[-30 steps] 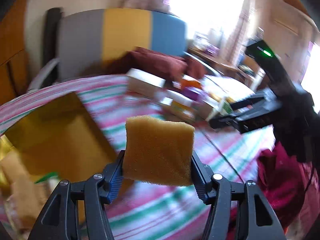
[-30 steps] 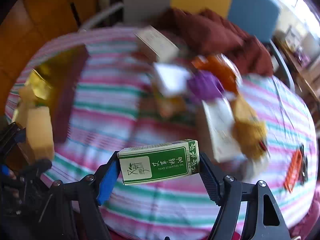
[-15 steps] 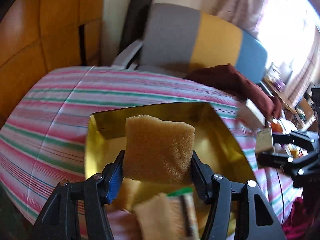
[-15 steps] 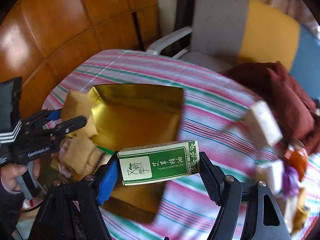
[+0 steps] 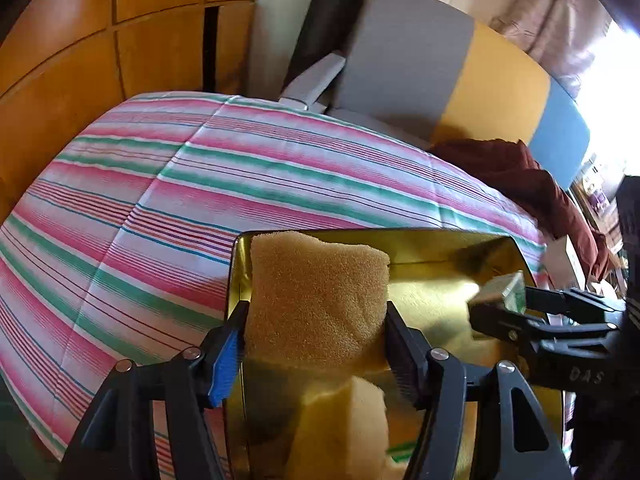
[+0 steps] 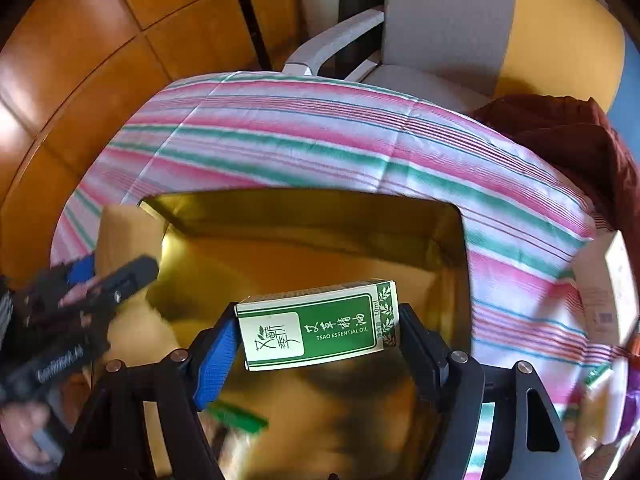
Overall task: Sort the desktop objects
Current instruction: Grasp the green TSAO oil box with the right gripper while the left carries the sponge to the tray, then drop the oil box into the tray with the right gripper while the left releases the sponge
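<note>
Both my grippers swung from the cluttered side to over the gold tray: left gripper clamps sponge, right gripper clamps essential-oil box; drop step next—lower, release inside.

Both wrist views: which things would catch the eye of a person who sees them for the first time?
First, the green essential-oil box, clamped in the right hand-held gripper above the shiny gold tray. Next, the yellow sponge, squeezed in the left hand-held gripper over the tray's left end. The tray rests on a tablecloth with pink and green stripes, which fills the background.
</note>
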A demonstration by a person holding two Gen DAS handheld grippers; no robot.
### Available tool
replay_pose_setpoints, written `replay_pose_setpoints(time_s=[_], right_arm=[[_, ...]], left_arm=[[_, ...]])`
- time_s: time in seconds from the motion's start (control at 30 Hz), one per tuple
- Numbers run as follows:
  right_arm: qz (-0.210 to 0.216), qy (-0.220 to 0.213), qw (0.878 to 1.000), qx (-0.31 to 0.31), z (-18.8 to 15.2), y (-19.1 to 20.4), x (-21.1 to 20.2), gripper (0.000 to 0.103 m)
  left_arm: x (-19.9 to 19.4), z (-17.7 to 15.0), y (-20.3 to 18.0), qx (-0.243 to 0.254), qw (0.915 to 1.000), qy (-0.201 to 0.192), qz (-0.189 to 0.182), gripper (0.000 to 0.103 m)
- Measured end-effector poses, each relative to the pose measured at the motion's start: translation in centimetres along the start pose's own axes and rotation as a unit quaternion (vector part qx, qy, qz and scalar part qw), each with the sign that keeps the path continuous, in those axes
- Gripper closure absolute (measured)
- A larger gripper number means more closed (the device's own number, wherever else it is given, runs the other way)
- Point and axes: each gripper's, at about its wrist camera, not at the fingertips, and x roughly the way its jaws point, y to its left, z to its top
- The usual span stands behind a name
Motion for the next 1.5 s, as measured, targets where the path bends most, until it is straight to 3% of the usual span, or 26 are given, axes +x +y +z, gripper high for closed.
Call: replay_pose_setpoints(time_s=[0.1,0.17,0.23,0.4,0.53,0.7,0.9,1.13,1.5], right_arm=[[0.045,-0.007,0.999,0.030,1.2,0.1,1.3,0.025],[0.115,-0.016,0.991,0.064,1.8,-0.1,2.1,0.024],[0.167,-0.014,0.982,0.092,1.8,-0.4,2.7,0.012],[0.205,-0.024,0.973,0.105,0.4,-0.9,3.2,0.011],[0.195,-0.048,0.974,0.108,-1.9,-2.2,2.5,0.011],[0.201,-0.042,0.972,0.114,-4.7,-3.2,2.0,0.011],[0.178,-0.044,0.981,0.066,-6.4,-2.3,1.1,0.011],[0.158,-0.042,0.986,0.030,-8.1,-2.8,0.2,0.011],[0.157,-0.016,0.987,-0.028,-11.3,-3.2,-1.3,0.011]], left_arm=[[0.6,0.4,0.5,-0.014,0.9999,0.002,-0.002,0.037],[0.4,0.4,0.6,-0.015,0.9999,-0.005,-0.004,0.036],[0.5,0.6,0.8,-0.021,0.9996,-0.008,-0.017,0.031],[-0.6,0.5,1.2,-0.039,0.9985,-0.030,-0.024,0.026],[-2.4,-0.2,1.2,-0.047,0.9974,-0.054,-0.004,0.026],[-5.4,-2.0,1.0,-0.060,0.9949,-0.081,-0.004,0.026],[-8.4,-4.8,0.5,-0.063,0.9927,-0.103,-0.010,0.026],[-10.4,-7.8,0.2,-0.074,0.9909,-0.108,-0.034,0.026],[-11.9,-10.7,-1.7,-0.043,0.9914,-0.106,-0.064,0.026]])
